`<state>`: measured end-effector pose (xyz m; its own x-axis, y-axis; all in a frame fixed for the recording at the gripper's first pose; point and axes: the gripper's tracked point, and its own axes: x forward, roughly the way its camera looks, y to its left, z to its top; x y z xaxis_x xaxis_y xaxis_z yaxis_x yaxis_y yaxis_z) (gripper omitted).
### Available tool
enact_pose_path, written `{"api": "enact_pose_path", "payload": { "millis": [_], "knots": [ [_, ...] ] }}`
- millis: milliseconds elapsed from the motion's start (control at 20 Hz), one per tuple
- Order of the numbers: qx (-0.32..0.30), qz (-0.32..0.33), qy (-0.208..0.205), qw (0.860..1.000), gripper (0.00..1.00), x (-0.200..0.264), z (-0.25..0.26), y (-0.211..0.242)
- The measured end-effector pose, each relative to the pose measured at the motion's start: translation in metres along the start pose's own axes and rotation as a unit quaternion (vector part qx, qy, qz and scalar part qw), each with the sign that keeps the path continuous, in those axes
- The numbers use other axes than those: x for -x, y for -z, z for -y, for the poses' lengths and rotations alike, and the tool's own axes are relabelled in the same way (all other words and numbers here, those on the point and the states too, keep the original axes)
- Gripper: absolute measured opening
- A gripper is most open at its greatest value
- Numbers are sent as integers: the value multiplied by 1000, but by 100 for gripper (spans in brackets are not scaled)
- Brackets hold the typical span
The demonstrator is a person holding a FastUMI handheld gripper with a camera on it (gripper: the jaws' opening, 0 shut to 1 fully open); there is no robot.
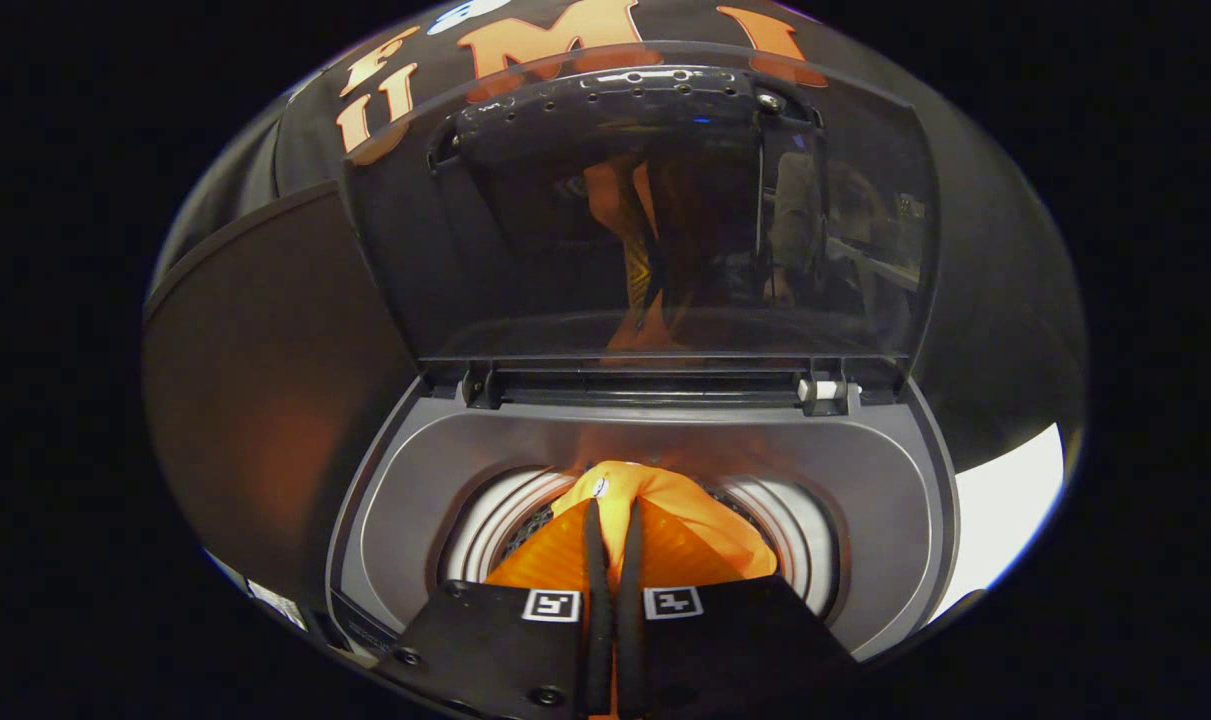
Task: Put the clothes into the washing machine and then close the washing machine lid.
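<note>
Holding an orange garment (pixel 655 540) over the open mouth of a top-loading washing machine (pixel 895 520), the gripper (pixel 613 515) points forward and down into the drum (pixel 495 530). Its jaws stand nearly together, clamped on a fold of the cloth that rises in a bunched peak between them and spreads out to the left and right just beyond the tips. The rest of the garment hangs over the drum opening, though how far it reaches inside cannot be told, since the gripper body hides the near part.

The lid (pixel 525 260) stands raised at the far side, tilted back on its hinge (pixel 655 385), its dark glossy panel mirroring the orange cloth.

Risks from here, as a judgement: if the jaws let go while part of the garment lies over the grey rim, the cloth may drape on the edge rather than drop into the drum, and the lid would then close onto it. Cloth may also cling to the jaws as they part and be dragged back out when the gripper lifts away. The upright lid looks free to swing, so a knock from the gripper could bring it down early.

The gripper sits low and centred over the near edge of the opening, its fingers aimed at the middle of the drum.
</note>
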<state>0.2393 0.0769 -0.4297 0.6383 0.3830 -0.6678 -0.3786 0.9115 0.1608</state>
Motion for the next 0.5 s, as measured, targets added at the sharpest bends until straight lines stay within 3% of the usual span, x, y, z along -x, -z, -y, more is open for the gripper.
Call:
{"api": "enact_pose_path", "payload": {
  "millis": [250, 500],
  "knots": [
    [7, -26, 15, 1000, 98, 1, 1, 18],
    [-2, -23, 18, 1000, 99, 16, -5, 20]
  ]
}}
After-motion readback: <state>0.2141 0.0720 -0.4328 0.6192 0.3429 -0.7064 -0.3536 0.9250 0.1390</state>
